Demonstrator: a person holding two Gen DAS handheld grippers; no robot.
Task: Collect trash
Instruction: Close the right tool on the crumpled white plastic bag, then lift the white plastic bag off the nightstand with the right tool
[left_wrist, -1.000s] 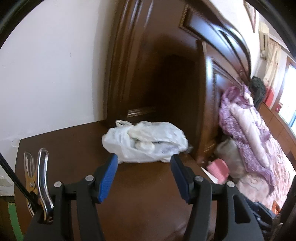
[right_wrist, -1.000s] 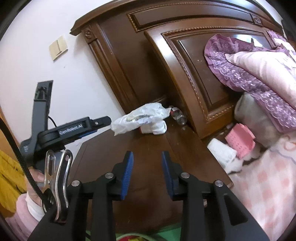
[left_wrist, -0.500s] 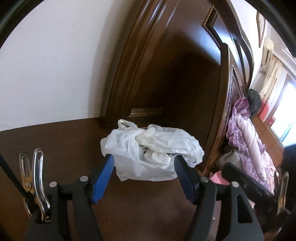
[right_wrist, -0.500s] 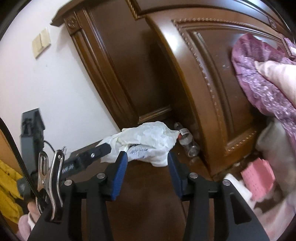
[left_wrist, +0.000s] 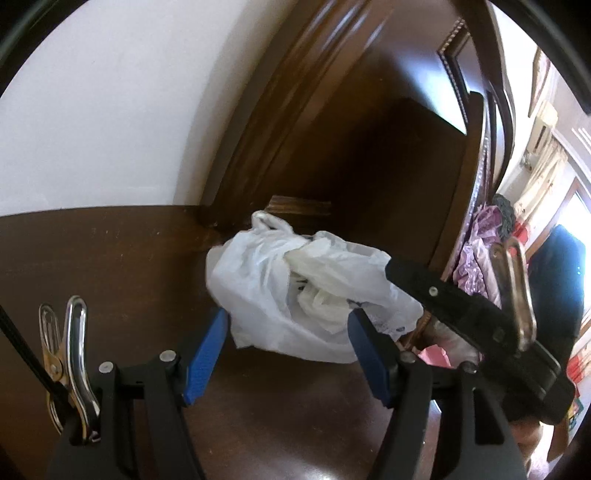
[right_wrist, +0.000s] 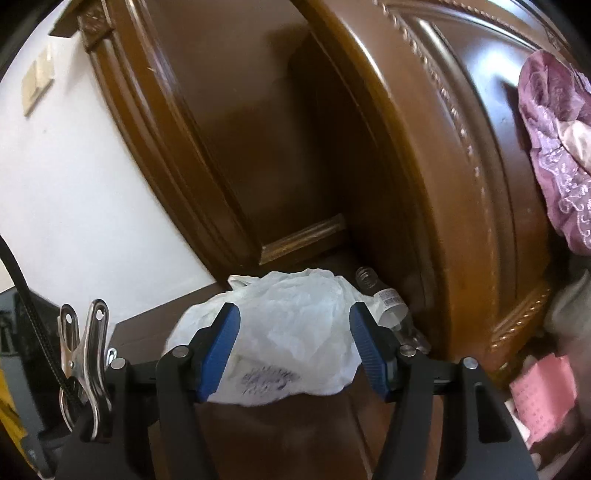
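Dark wood fills the background: a carved headboard rises behind a brown nightstand, with white wall to the left. On the nightstand top, against the headboard's foot, lies a crumpled white plastic bag; what it holds cannot be made out, and the print on its side is blurred in the right wrist view. A clear plastic bottle lies just behind the bag, mostly hidden by it. The left gripper has its jaws wide apart at the bag's near edge, the pads not pressing on it. The right gripper has just been opening its jaws; they now straddle the bag without squeezing it. In the left view, the right gripper's black finger crosses the bag's right side. Purple bedding and a pink box sit at the right edge, cut off.
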